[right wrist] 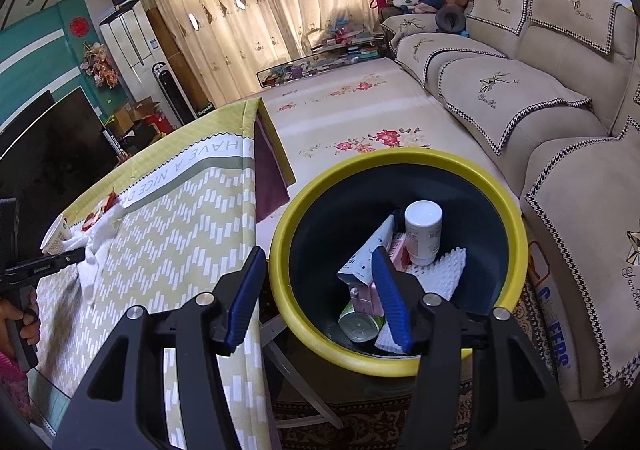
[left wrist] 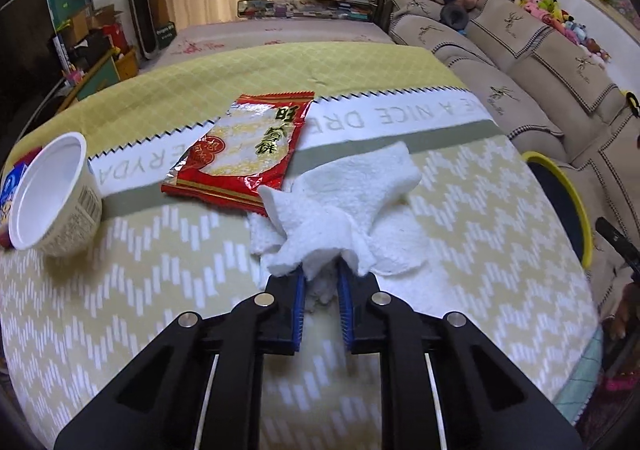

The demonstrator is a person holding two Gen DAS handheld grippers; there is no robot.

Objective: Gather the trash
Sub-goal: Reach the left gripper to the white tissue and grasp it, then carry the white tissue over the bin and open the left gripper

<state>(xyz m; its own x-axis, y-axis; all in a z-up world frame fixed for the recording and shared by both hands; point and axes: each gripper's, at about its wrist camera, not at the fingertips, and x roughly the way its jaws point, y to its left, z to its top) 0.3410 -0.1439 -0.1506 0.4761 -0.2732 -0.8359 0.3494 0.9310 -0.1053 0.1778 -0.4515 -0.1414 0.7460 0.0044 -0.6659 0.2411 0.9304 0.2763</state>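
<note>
Left wrist view: your left gripper [left wrist: 322,282] is clamped on a crumpled white tissue [left wrist: 340,205], its blue pads pinching the near edge of the wad. The tissue rests on the tablecloth [left wrist: 140,290], a yellow and white chevron print. A white band across the cloth reads, upside down, "A NICE DRE". Just beyond the tissue, touching its far edge, lies a red snack wrapper [left wrist: 244,153] with yellow Chinese characters and a clear window. Left of the wrapper, apart from it, an empty white paper cup [left wrist: 52,193] lies on its side; the print and barcode on its wall are too small to read. To the right of the tissue, past the table edge, the yellow rim of the trash bin [left wrist: 576,201] shows.

Right wrist view: your right gripper [right wrist: 320,290] hangs half open over the trash bin [right wrist: 316,334], holding nothing. Inside the bin lie a white bottle [right wrist: 422,234], a tube, a can and white plastic pieces. Left of the bin, the cloth band reads "HAVE A NICE D". A sofa [right wrist: 520,97] stands beyond the bin.
</note>
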